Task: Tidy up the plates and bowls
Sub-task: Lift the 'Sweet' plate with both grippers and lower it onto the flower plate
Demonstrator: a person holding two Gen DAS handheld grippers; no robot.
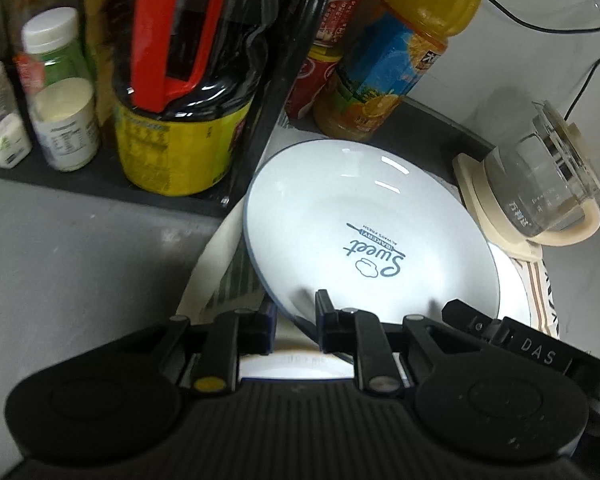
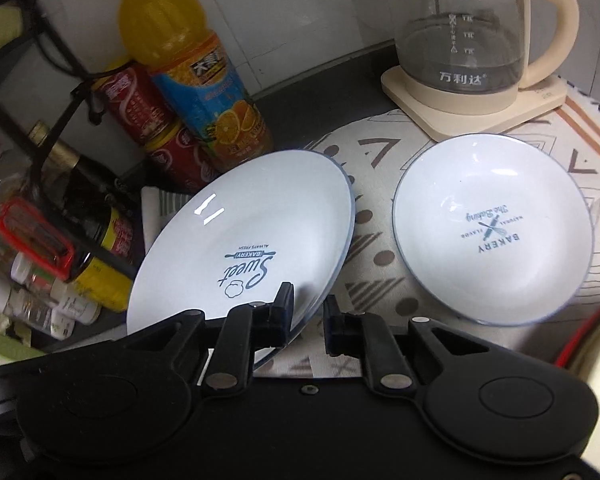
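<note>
A white plate with a blue rim and "Sweet Bakery" print point(image 1: 364, 236) is tilted up off the cloth. My left gripper point(image 1: 296, 320) is shut on its near rim, one finger over and one under. The same plate point(image 2: 252, 240) shows in the right wrist view, with my right gripper point(image 2: 306, 320) also closed on its near edge. A second white plate printed "Bakery" point(image 2: 496, 232) lies flat on the patterned cloth point(image 2: 380, 248) to the right. Another white dish point(image 1: 512, 292) lies partly hidden under the held plate.
A rack point(image 1: 100, 184) at left holds a dark sauce bottle with red handle point(image 1: 180, 80) and small jars point(image 1: 64, 92). An orange juice bottle point(image 2: 204, 80) and red cans point(image 2: 140, 104) stand behind. A glass kettle on a cream base point(image 2: 472, 52) stands at the back right.
</note>
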